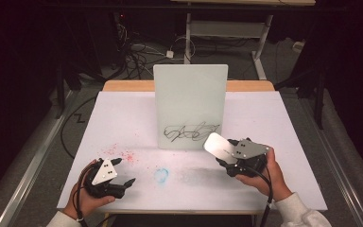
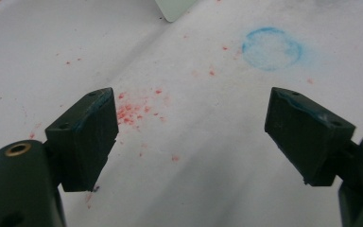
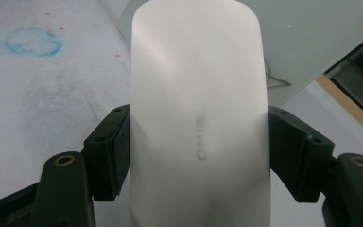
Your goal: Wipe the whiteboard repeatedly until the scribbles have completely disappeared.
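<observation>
Right claw [image 1: 223,152] clamps a flat white rounded eraser [image 3: 198,118] between both jaws, held above the white bench [image 1: 123,118] just in front of the upright pale-green whiteboard [image 1: 190,94]; black marker scribble [image 1: 191,131] crosses the board's lower part; left claw [image 1: 123,171] hangs wide, holding nothing, over red specks [image 2: 134,111] near a blue ring stain [image 2: 272,47].
</observation>
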`<state>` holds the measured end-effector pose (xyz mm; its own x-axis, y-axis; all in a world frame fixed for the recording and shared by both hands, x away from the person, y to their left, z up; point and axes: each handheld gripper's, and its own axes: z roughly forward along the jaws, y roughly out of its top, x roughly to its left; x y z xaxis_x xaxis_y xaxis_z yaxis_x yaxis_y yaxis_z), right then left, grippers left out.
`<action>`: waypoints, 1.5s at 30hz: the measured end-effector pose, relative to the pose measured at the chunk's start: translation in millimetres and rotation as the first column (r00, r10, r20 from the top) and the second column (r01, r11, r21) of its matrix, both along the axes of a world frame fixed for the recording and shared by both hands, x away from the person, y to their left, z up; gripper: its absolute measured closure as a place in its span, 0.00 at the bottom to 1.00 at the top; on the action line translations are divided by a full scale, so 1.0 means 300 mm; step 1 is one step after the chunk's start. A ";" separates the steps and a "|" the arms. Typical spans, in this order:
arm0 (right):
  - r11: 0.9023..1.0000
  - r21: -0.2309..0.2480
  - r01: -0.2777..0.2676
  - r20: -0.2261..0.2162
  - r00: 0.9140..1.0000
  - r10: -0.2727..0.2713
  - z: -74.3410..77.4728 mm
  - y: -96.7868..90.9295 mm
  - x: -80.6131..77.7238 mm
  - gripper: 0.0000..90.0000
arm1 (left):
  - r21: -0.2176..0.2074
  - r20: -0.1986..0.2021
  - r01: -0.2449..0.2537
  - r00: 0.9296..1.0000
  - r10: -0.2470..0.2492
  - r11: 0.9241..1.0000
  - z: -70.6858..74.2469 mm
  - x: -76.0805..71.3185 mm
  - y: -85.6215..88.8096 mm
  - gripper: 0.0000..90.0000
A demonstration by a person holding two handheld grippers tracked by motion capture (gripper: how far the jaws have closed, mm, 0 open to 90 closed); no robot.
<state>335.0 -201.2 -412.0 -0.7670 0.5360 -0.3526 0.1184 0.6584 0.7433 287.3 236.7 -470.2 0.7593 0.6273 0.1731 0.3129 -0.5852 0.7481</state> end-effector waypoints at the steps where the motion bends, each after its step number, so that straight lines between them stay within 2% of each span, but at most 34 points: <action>1: 1.000 -0.002 0.005 0.008 1.000 -0.005 0.000 0.003 0.001 0.34 | 0.002 0.000 -0.001 1.000 0.001 1.000 0.000 0.000 0.000 0.20; 3: 1.000 -0.014 0.014 0.029 0.999 -0.013 0.000 0.010 0.003 0.34 | 0.001 0.001 -0.002 1.000 0.002 1.000 0.001 0.000 0.000 0.20; 5: 0.998 -0.054 0.034 0.078 0.997 -0.030 -0.002 0.021 0.003 0.34 | -0.001 0.001 -0.003 1.000 0.003 1.000 0.001 0.001 -0.002 0.20; 6: 0.998 -0.054 0.034 0.078 0.997 -0.030 -0.002 0.021 0.003 0.34 | 0.001 0.000 -0.001 1.000 0.001 1.000 0.001 0.001 -0.005 0.20; 7: 0.991 -0.114 0.065 0.138 0.989 -0.049 -0.009 0.038 0.008 0.34 | 0.006 0.000 0.002 1.000 -0.002 1.000 0.001 0.002 -0.010 0.20; 10: 0.984 -0.142 0.104 0.189 0.979 -0.077 -0.016 0.050 0.025 0.34 | 0.018 -0.001 0.014 1.000 -0.014 1.000 0.000 0.007 -0.021 0.20; 14: 0.983 -0.120 0.137 0.219 0.970 -0.108 -0.018 0.064 0.050 0.34 | 0.022 -0.001 0.020 1.000 -0.020 1.000 -0.001 0.006 -0.027 0.20; 21: 0.981 -0.128 0.148 0.293 0.950 -0.105 -0.018 0.127 0.062 0.34 | 0.017 0.000 0.017 1.000 -0.017 1.000 0.001 0.006 -0.023 0.20; 24: 0.976 -0.152 0.154 0.312 0.945 -0.101 -0.028 0.153 0.069 0.34 | 0.020 0.000 0.021 1.000 -0.021 1.000 0.000 0.004 -0.022 0.20; 26: 0.976 -0.153 0.154 0.308 0.946 -0.101 -0.033 0.162 0.074 0.34 | 0.021 0.002 0.021 1.000 -0.021 1.000 0.001 0.003 -0.021 0.20; 31: 0.972 -0.168 0.164 0.316 0.943 -0.105 -0.043 0.173 0.086 0.34 | 0.016 0.001 0.018 1.000 -0.018 1.000 0.001 0.001 -0.016 0.20; 35: 0.965 -0.190 0.180 0.323 0.940 -0.111 -0.062 0.184 0.102 0.34 | 0.019 0.002 0.020 1.000 -0.020 1.000 0.002 -0.001 -0.017 0.20; 42: 0.959 -0.214 0.185 0.321 0.941 -0.110 -0.091 0.191 0.123 0.34 | 0.021 -0.002 0.019 1.000 -0.019 1.000 0.000 -0.001 -0.015 0.20; 45: 0.953 -0.232 0.197 0.333 0.936 -0.112 -0.105 0.193 0.129 0.34 | 0.022 -0.002 0.019 1.000 -0.019 1.000 0.000 0.000 -0.015 0.20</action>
